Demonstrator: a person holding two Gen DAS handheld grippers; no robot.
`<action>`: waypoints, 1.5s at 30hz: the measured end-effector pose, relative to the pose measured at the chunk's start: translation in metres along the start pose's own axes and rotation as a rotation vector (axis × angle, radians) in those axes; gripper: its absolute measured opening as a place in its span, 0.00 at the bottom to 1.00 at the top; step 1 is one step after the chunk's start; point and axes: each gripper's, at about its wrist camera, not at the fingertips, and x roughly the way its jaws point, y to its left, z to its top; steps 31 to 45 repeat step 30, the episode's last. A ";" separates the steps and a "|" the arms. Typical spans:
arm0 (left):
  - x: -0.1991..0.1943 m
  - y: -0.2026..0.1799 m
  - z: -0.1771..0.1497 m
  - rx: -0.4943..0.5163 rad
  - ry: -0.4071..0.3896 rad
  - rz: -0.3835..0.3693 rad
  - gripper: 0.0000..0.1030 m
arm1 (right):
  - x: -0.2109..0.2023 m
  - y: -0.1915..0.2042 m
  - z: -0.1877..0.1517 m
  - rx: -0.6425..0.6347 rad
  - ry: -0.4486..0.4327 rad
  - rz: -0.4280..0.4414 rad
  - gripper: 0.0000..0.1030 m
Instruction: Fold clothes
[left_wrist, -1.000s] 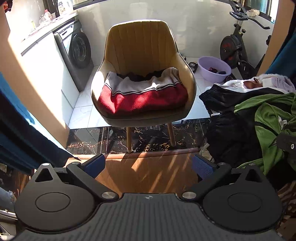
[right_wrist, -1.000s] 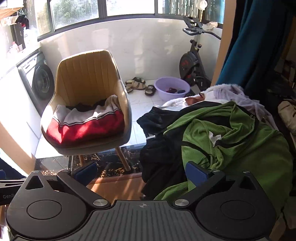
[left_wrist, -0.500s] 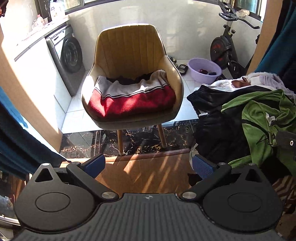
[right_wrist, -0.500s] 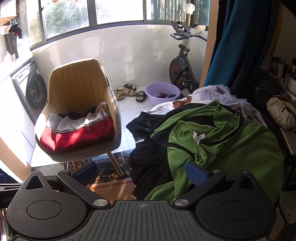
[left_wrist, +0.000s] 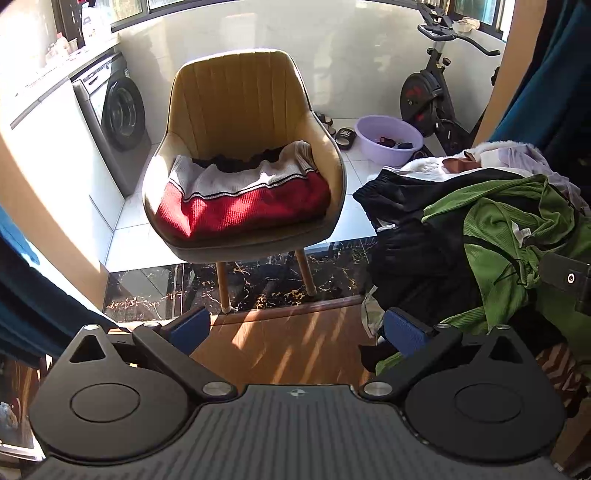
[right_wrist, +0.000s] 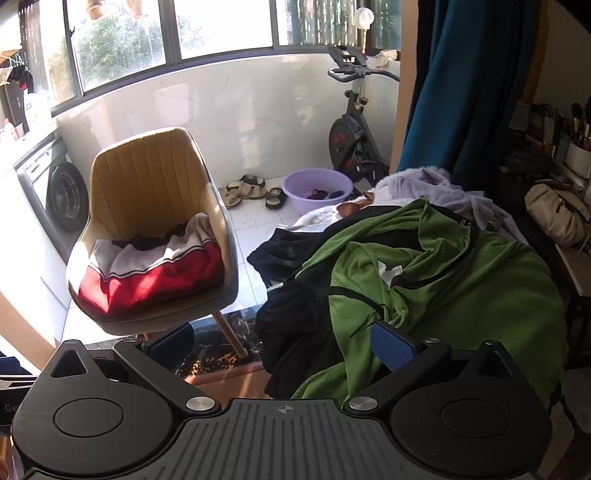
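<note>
A heap of clothes lies at the right: a green garment (left_wrist: 502, 236) (right_wrist: 443, 280) on top, a black garment (left_wrist: 417, 254) (right_wrist: 291, 317) under it, pale pieces (right_wrist: 439, 184) behind. A folded red and white sweater (left_wrist: 243, 195) (right_wrist: 151, 273) rests on the seat of a tan chair (left_wrist: 240, 99) (right_wrist: 147, 177). My left gripper (left_wrist: 295, 330) is open over the wooden floor, its right pad close to the heap's edge. My right gripper (right_wrist: 282, 347) is open, nothing between its blue pads, its right pad in front of the green garment.
A washing machine (left_wrist: 118, 110) stands left of the chair. A purple basin (left_wrist: 388, 140) (right_wrist: 317, 188), sandals (right_wrist: 247, 188) and an exercise bike (left_wrist: 436, 92) (right_wrist: 351, 129) sit on the tiled floor behind. A teal curtain (right_wrist: 461, 85) hangs at right, with cluttered shelves (right_wrist: 554, 140) beyond.
Both views have pulled back and swung right: the chair sits smaller and farther left, more of the clothes heap shows. Both grippers stay open and empty.
</note>
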 end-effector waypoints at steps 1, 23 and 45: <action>0.000 -0.001 0.000 0.004 -0.002 -0.004 1.00 | 0.001 0.000 0.001 0.003 0.002 -0.002 0.99; 0.012 0.007 0.007 -0.008 0.004 -0.005 1.00 | 0.017 0.011 0.008 -0.007 0.011 -0.002 0.99; 0.015 0.003 0.010 0.006 0.010 -0.011 1.00 | 0.021 0.008 0.009 0.003 0.017 -0.011 0.99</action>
